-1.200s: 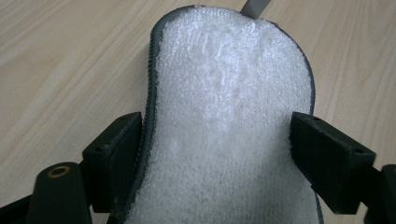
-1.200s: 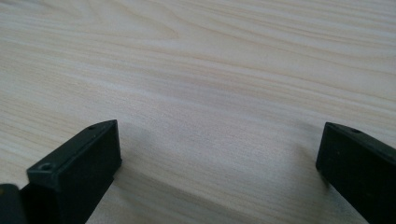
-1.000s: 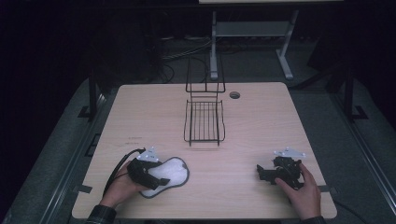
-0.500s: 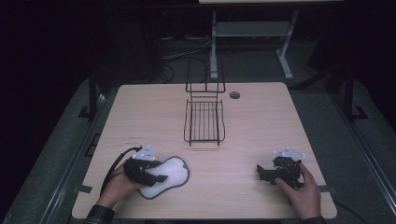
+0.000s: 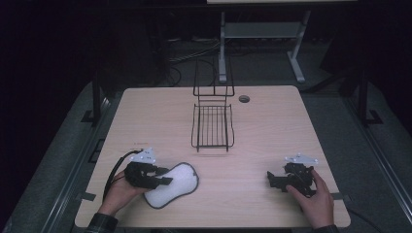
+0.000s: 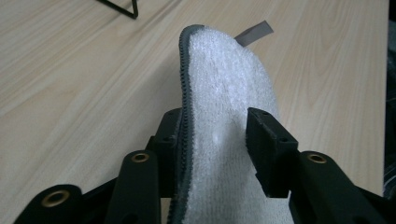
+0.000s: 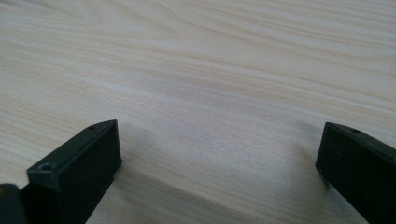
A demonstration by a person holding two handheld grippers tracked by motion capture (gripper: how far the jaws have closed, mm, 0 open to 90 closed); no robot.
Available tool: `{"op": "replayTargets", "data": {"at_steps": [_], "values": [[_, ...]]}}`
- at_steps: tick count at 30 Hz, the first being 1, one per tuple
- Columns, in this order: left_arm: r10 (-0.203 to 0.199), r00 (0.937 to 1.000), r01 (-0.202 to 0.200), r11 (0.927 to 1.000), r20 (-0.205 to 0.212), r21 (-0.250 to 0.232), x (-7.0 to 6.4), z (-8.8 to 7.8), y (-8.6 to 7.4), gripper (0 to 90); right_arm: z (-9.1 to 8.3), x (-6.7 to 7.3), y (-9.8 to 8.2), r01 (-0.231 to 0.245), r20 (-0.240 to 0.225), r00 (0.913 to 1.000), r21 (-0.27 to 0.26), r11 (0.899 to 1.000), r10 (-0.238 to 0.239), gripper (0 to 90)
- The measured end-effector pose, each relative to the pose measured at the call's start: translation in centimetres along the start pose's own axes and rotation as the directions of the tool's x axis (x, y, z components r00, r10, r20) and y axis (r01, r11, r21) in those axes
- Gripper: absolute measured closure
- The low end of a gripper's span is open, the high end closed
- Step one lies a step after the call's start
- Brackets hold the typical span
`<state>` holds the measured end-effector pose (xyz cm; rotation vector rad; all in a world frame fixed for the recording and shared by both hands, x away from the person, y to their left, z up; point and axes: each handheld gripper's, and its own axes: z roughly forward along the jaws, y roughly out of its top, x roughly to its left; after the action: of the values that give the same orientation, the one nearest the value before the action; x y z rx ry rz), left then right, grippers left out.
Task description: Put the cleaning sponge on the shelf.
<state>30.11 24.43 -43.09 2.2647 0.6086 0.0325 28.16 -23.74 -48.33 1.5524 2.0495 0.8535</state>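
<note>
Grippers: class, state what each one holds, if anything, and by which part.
The left gripper holds the white pad by its near end, one of the fingers on each face. The right gripper is open, holding nothing.

Pad (image 5: 175,183) front-left on table (image 5: 272,126), rack (image 5: 212,127) behind centre.

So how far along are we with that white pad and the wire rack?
Done: the left claw has its jaws on either side of the white pad, one edge lifted off the table. In hand: that grasp, near the front left. Left, probably: carrying the pad to the wire rack, which holds nothing. The right claw sits open over bare wood.
</note>
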Motion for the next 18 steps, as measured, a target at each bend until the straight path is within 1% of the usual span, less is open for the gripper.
{"op": "replayTargets", "data": {"at_steps": [2, 3, 4, 5, 6, 7, 10, 15, 18], "values": [[-0.010, 0.9999, 0.010, 0.9999, 0.007, -0.014, 0.0, -0.2, 0.1, 60.7, 0.0, 0.0, 0.0, 0.000, 0.000, 1.0000, 0.000, 1.000, 0.000, 0.0], [-0.013, 0.9999, 0.013, 0.9997, 0.011, -0.019, 0.0, -0.3, 0.1, 63.4, 0.0, 0.0, 0.0, 0.000, 0.000, 1.0000, 0.000, 1.000, 0.000, 0.0], [-0.016, 0.9997, 0.017, 0.9995, 0.019, -0.026, 0.0, -0.4, 0.1, 63.4, 0.0, 0.0, 0.0, 0.000, 0.000, 1.0000, 0.000, 1.000, 0.000, 0.0], [-0.021, 0.9994, 0.022, 0.9992, 0.028, -0.033, 0.1, -0.4, 0.2, 66.1, 0.0, 0.0, 0.0, 0.000, 0.000, 1.0000, 0.000, 1.000, 0.000, 0.0], [-0.022, 0.9992, 0.023, 0.9990, 0.033, -0.039, 0.1, -0.5, 0.2, 66.1, 0.0, 0.0, 0.0, 0.000, 0.000, 1.0000, 0.000, 1.000, 0.000, 0.0], [-0.025, 0.9990, 0.027, 0.9986, 0.037, -0.046, 0.1, -0.6, 0.3, 68.5, 0.0, 0.0, 0.0, 0.000, 0.000, 1.0000, 0.000, 1.000, 0.000, 0.0], [-0.031, 0.9982, 0.035, 0.9970, 0.052, -0.069, 0.0, -0.9, 0.3, 70.4, 0.0, 0.0, 0.0, 0.000, 0.000, 1.0000, 0.000, 1.000, 0.000, 0.0], [-0.036, 0.9975, 0.042, 0.9939, 0.061, -0.101, -0.1, -1.2, 0.5, 74.6, 0.0, 0.0, 0.0, 0.000, 0.000, 1.0000, 0.000, 1.000, 0.000, 0.0], [-0.031, 0.9975, 0.039, 0.9922, 0.064, -0.119, -0.2, -1.5, 0.7, 77.2, 0.0, 0.0, 0.0, 0.000, 0.000, 1.0000, 0.000, 1.000, 0.000, 0.0]]}}
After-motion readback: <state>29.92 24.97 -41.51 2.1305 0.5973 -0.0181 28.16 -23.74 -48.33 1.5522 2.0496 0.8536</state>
